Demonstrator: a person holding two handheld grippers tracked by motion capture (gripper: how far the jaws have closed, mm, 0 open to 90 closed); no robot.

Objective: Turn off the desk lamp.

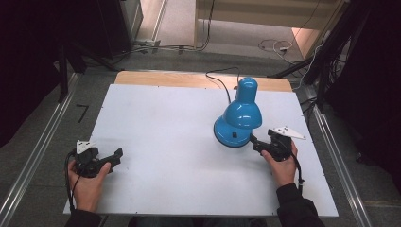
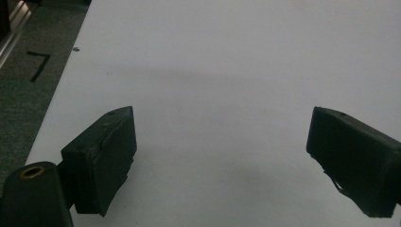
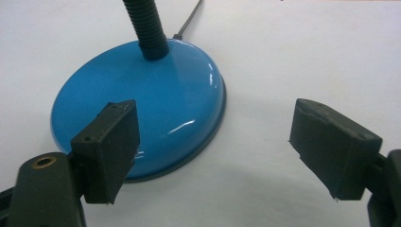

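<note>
White tabletop (image 1: 156, 123) carries one blue desk lamp (image 1: 239, 116), standing right of centre and toward the far half, its cord (image 1: 220, 80) trailing off the far edge. The lamp's round base (image 3: 142, 106) sits flat; a black ribbed neck (image 3: 146, 26) rises from its middle and the shade (image 1: 243, 111) hangs over the base, hiding much of it from above. A small dark switch (image 1: 233, 135) shows on the near side of the base. Right tongs (image 1: 255, 142) lie just beside the base on its near right, spread wide and holding nothing; in the right gripper view one jaw stands over the near edge of the base, the other well clear over bare tabletop. Whether that jaw touches the base cannot be told. Left tongs (image 1: 116, 156) rest at the near left, well apart from the lamp, also wide open and empty, pointed over bare white surface. Judged step: approach to the lamp base with the right tongs. To do it well, keep the jaws low and level with the rim, straddle the thin edge rather than the domed top, which looks glossy and likely to slip, and close slowly. Mind the cord at the far side.
</note>
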